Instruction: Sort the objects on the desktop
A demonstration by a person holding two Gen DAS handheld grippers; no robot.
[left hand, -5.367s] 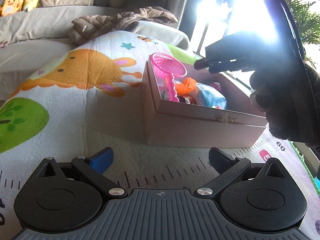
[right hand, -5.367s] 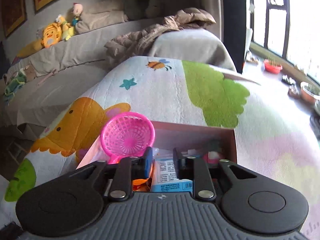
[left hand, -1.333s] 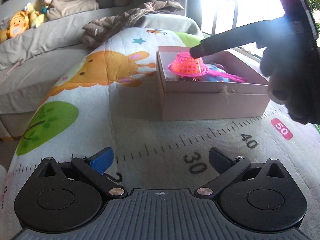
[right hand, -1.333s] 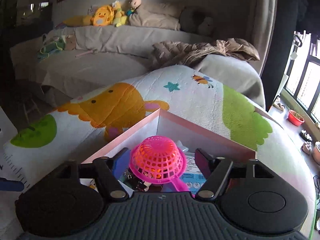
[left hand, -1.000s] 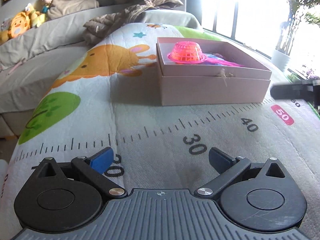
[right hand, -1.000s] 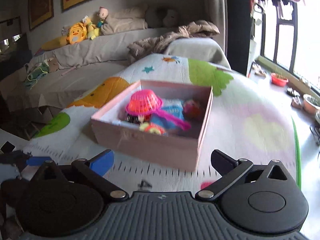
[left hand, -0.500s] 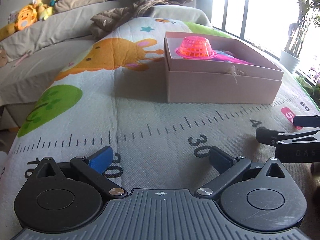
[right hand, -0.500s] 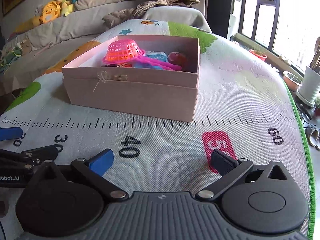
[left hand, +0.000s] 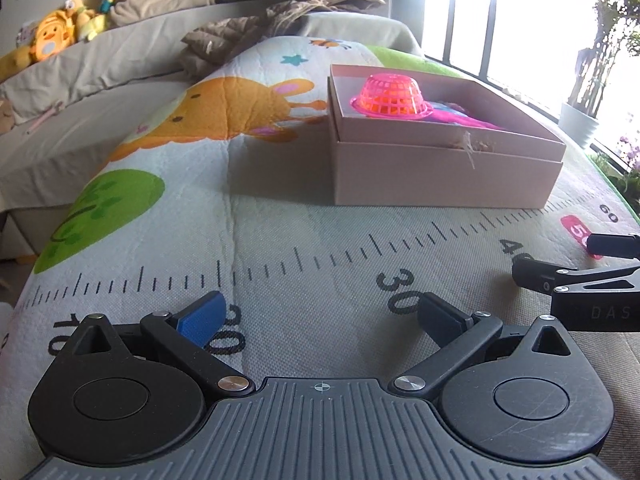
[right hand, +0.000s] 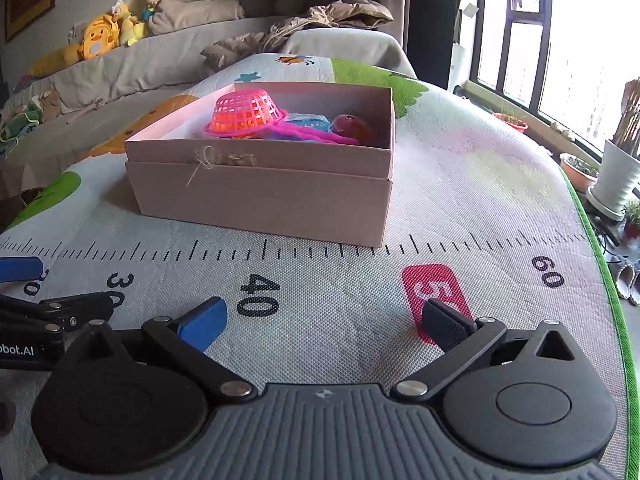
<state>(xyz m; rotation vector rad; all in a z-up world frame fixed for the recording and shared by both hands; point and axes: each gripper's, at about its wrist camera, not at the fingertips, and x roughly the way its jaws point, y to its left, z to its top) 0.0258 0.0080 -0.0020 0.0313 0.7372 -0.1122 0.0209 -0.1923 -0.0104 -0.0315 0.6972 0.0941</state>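
Observation:
A pale pink cardboard box (left hand: 440,178) (right hand: 260,196) stands on the printed play mat. Inside it a pink mesh basket (left hand: 391,97) (right hand: 245,114) lies upside down over other toys, with a red ball (right hand: 351,128) and a blue packet (right hand: 310,121) beside it. My left gripper (left hand: 320,316) is open and empty, low over the mat well short of the box. My right gripper (right hand: 324,322) is open and empty too, near the "40" and "50" marks. Each gripper's fingers (left hand: 576,272) (right hand: 56,308) show at the edge of the other's view.
The mat (left hand: 304,248) carries a ruler print, a giraffe and green patches. Behind it runs a grey sofa (right hand: 160,56) with plush toys (right hand: 96,42) and a brown jacket (left hand: 280,20). Potted plants (right hand: 618,176) and windows are on the right past the mat's green edge.
My right gripper let go of the pink basket in the box and drew back to the mat. Both grippers pulled away from the box and now rest low, side by side.

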